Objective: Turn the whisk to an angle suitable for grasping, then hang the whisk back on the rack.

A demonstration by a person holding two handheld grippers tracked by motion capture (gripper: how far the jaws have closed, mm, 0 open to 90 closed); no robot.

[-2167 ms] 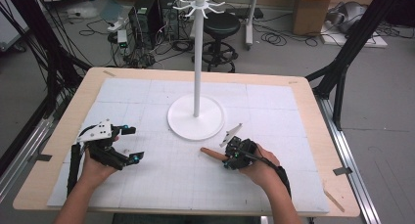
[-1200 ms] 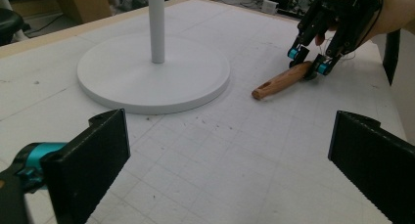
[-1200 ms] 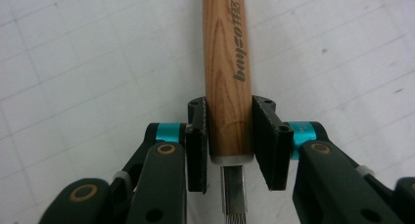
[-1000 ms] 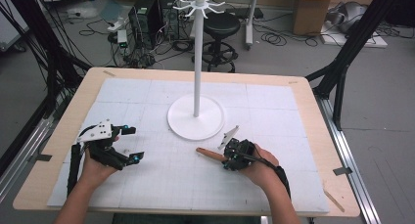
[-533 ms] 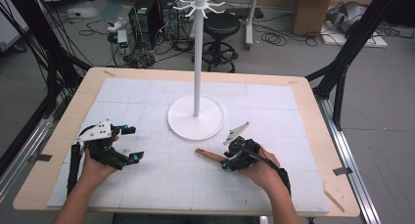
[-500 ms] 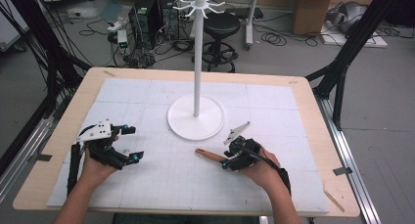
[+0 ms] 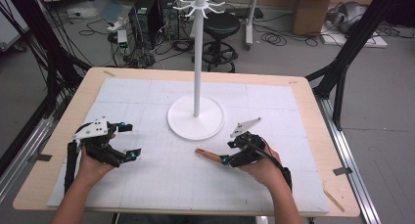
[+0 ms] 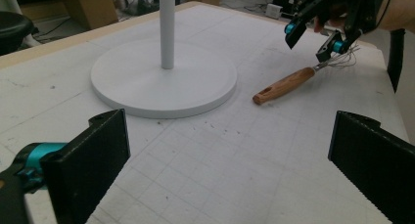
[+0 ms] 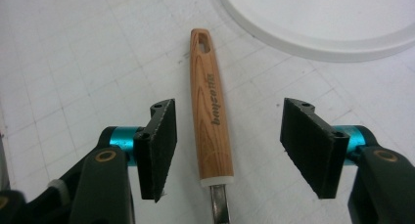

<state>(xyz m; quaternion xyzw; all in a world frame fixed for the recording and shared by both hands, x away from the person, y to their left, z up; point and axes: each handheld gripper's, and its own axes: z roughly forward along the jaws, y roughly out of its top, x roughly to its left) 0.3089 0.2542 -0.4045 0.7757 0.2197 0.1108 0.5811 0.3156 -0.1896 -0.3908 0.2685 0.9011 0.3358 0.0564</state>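
Observation:
A whisk with a wooden handle (image 7: 208,155) lies flat on the white gridded mat, in front of a white stand's round base (image 7: 195,117). My right gripper (image 7: 227,152) is open just above the handle's metal end. In the right gripper view the handle (image 9: 210,106) lies between the spread jaws of my right gripper (image 9: 237,150), touching neither. My left gripper (image 7: 132,140) rests open at the mat's left with nothing in it. The left gripper view looks past my left gripper (image 8: 230,170) to the whisk (image 8: 284,85), its wires under the right gripper (image 8: 313,38).
The stand's thin pole rises to a ring of hooks (image 7: 199,1) over the table's middle. The base (image 8: 164,79) lies between the two hands, and its edge (image 9: 318,18) is just beyond the handle's tip. The wooden table rim (image 7: 58,136) frames the mat.
The right hand and the whisk have shifted slightly left, and the hand has turned so its grey plate tips upward. The left hand has stayed put.

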